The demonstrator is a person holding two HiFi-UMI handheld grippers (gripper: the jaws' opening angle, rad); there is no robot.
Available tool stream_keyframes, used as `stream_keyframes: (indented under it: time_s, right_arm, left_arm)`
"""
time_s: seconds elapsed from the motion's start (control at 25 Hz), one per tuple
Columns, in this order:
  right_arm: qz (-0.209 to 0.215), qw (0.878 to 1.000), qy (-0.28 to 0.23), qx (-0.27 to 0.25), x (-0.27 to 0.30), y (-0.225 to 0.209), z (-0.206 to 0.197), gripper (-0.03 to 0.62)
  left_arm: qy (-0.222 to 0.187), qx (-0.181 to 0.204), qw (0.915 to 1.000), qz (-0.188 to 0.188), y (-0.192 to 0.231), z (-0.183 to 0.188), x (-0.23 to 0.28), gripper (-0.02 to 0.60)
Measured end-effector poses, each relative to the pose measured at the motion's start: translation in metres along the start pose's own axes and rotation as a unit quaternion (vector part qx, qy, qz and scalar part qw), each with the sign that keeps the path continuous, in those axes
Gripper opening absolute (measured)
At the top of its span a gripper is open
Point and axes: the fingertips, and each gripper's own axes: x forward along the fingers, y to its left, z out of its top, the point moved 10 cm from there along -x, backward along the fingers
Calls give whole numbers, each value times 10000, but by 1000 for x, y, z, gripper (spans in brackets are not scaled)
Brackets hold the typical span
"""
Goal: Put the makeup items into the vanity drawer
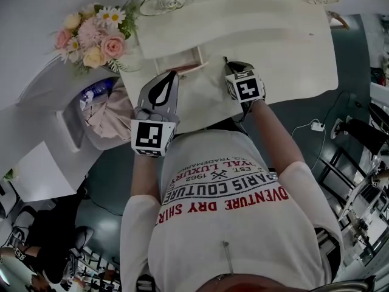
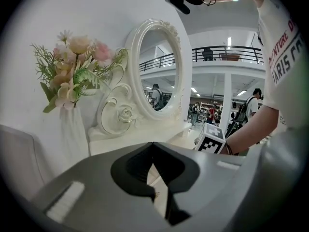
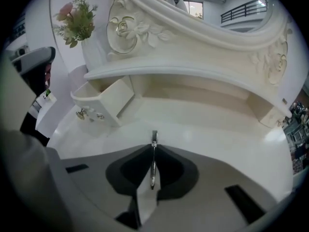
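Note:
The white vanity's small drawer (image 1: 180, 64) stands pulled out; in the right gripper view the drawer (image 3: 104, 100) is at the left, with a gold knob (image 3: 82, 113) on its front. My right gripper (image 3: 153, 148) is shut on a thin silver makeup tool (image 3: 154, 138) whose tip sticks out past the jaws, over the tabletop (image 3: 207, 129). From above, the right gripper (image 1: 231, 72) hangs just right of the drawer. My left gripper (image 1: 172, 76) sits just below the drawer's front. Its jaws (image 2: 153, 145) meet at the tips with nothing between them.
A vase of pink and cream flowers (image 1: 91, 35) stands at the vanity's left end, beside the oval mirror (image 2: 161, 69). A pink cloth bundle (image 1: 109, 111) lies on a seat to the left. A shelf (image 3: 193, 79) runs along the back above the tabletop.

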Motion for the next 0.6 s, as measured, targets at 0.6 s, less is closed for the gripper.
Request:
stream_keyframes:
  time_s: [0.6]
  right_arm:
    - [381, 9836, -723, -1608, -51, 10, 36, 36]
  left_arm:
    - [-355, 152, 9984, 412, -20, 25, -17, 11]
